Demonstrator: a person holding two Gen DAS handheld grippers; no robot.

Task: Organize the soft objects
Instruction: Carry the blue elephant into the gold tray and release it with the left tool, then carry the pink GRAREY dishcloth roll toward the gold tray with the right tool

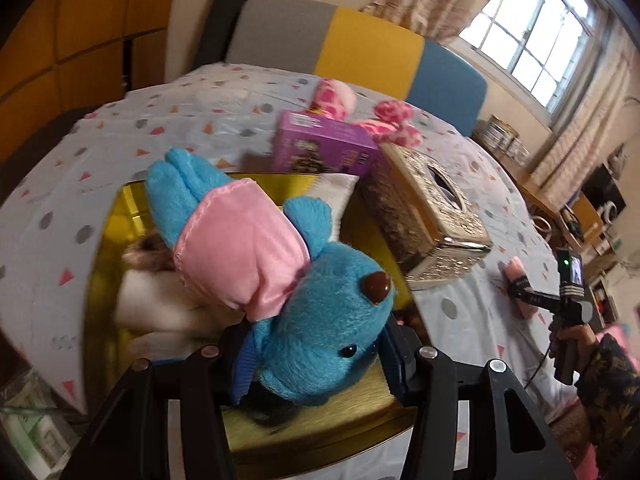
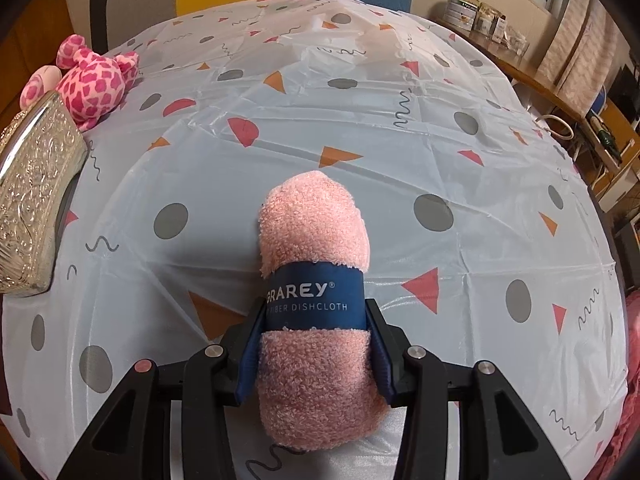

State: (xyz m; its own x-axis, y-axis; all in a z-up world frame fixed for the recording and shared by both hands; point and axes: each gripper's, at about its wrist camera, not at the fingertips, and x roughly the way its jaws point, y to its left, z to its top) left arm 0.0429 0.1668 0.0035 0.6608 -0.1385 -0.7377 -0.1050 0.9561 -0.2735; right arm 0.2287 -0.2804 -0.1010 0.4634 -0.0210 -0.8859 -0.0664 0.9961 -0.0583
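A blue plush toy (image 1: pixel 320 312) in a pink satin garment hangs head-first in my left gripper (image 1: pixel 316 356), whose pads are shut on its head. It is over an open gold box (image 1: pixel 340 412) holding white soft things (image 1: pixel 160 304) and something brown and furry. A rolled pink dishcloth (image 2: pixel 316 236) with a blue paper band lies on the patterned tablecloth (image 2: pixel 440 128). My right gripper (image 2: pixel 316 312) is shut on the roll at the band. The left wrist view shows that gripper (image 1: pixel 520 292) on the cloth at far right, held by a hand in a dark patterned sleeve.
A pink spotted plush (image 2: pixel 96 84) lies at the table's far left, behind an embossed silver tissue box (image 2: pixel 32 200). A purple carton (image 1: pixel 324 148) stands behind the gold box. A grey, yellow and blue chair back (image 1: pixel 360 44) stands beyond the table.
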